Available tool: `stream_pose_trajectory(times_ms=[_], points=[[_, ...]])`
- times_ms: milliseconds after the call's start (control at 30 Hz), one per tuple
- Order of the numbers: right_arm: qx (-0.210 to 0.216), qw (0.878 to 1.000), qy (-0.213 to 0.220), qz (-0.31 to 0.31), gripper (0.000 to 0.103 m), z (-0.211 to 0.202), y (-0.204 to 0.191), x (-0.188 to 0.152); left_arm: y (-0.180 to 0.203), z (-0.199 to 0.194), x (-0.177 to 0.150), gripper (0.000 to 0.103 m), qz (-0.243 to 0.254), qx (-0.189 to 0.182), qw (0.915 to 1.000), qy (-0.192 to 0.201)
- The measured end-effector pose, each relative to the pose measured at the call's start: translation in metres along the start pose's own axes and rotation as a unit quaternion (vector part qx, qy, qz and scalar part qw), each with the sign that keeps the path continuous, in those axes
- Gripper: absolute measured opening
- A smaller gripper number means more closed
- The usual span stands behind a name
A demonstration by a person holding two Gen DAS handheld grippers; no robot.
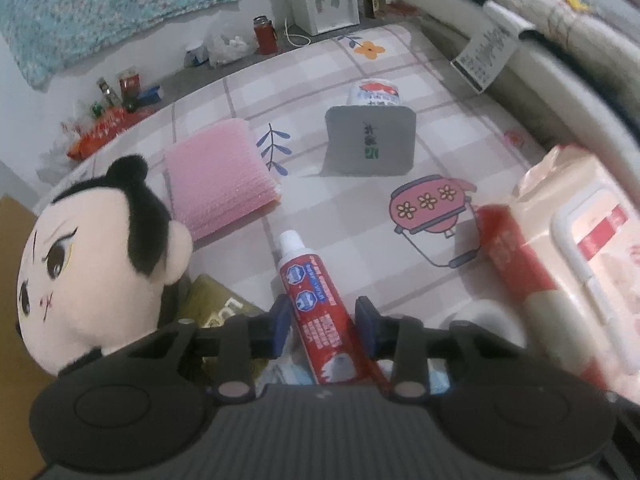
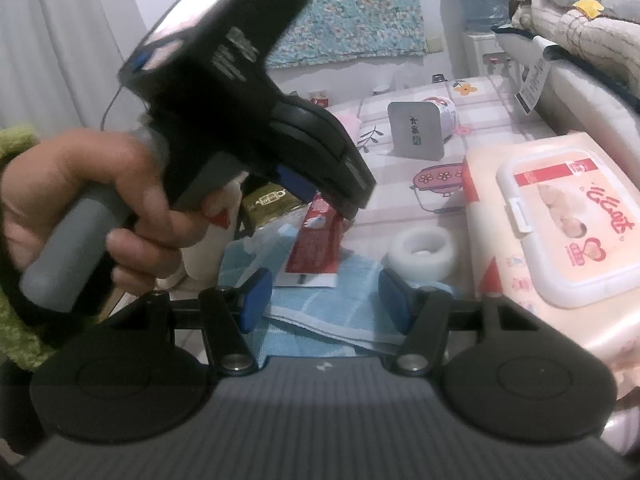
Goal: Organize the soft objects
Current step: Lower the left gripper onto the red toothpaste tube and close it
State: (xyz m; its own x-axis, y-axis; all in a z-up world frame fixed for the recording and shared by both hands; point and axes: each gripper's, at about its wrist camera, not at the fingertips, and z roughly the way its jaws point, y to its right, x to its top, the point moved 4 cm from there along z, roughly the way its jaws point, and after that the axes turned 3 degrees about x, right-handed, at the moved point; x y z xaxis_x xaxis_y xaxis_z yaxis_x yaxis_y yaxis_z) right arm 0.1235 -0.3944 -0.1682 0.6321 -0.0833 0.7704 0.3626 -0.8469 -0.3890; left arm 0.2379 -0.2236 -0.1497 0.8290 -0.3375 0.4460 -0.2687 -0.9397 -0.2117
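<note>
Bedroom scene, with a checked bedsheet [image 1: 400,80] printed with cartoons carrying the clutter; this is a bed, not a desk. Left claw [image 1: 324,322] points steeply down over a red toothpaste tube [image 1: 316,300], blue pads on either side of the tube's lower body and pressing or all but touching it, so I read it as closed on the tube. From the right wrist view the tube [image 2: 316,236] lies with its crimped end on a blue towel [image 2: 320,304], the left claw's tip on top of it, and a hand [image 2: 92,200] holds that claw's grey handle. Right claw [image 2: 324,296] hangs half open above the towel, nothing between its pads. Plush doll [image 1: 96,256] sits just left of the left claw, pink sponge [image 1: 220,180] farther back, wipes pack [image 2: 560,232] at right, white tape roll [image 2: 424,248] near the towel, and a grey stand [image 1: 370,142] with a cup [image 1: 374,94] behind it sits mid-bed. Step in hand, as I judge it: the grasp on the tube, pick just starting. Next move probably calls for a firm hold and a straight lift clear of the towel and doll, then a carry to wherever the soft items get grouped; that spot isn't evident. Risk: the tube is squashy and slick and may slip or pivot.
</note>
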Motion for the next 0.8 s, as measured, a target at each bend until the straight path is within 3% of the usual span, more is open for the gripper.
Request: stream_pose_trajectory(times_ms=[300,600,633,700,800], points=[[-0.001,1.0,-0.003,-0.006,0.059,0.0,-0.002,-0.002,-0.03,-0.053,-0.014,0.033,-0.05,-0.048,0.9967,0.041],[-0.001,1.0,-0.005,-0.012,0.059,-0.01,-0.007,-0.006,-0.063,-0.1,-0.052,0.031,-0.091,-0.084,0.9897,0.073],[-0.002,1.0,-0.008,-0.015,0.059,-0.011,-0.008,-0.007,-0.065,-0.103,-0.057,0.03,-0.092,-0.086,0.9891,0.076],[-0.007,1.0,-0.019,-0.014,0.059,-0.012,-0.009,-0.01,-0.067,-0.106,-0.065,0.004,-0.088,-0.081,0.9894,0.082],[-0.018,0.999,-0.038,-0.013,0.059,-0.016,-0.011,-0.015,-0.069,-0.109,-0.074,0.001,-0.084,-0.086,0.9884,0.092]])
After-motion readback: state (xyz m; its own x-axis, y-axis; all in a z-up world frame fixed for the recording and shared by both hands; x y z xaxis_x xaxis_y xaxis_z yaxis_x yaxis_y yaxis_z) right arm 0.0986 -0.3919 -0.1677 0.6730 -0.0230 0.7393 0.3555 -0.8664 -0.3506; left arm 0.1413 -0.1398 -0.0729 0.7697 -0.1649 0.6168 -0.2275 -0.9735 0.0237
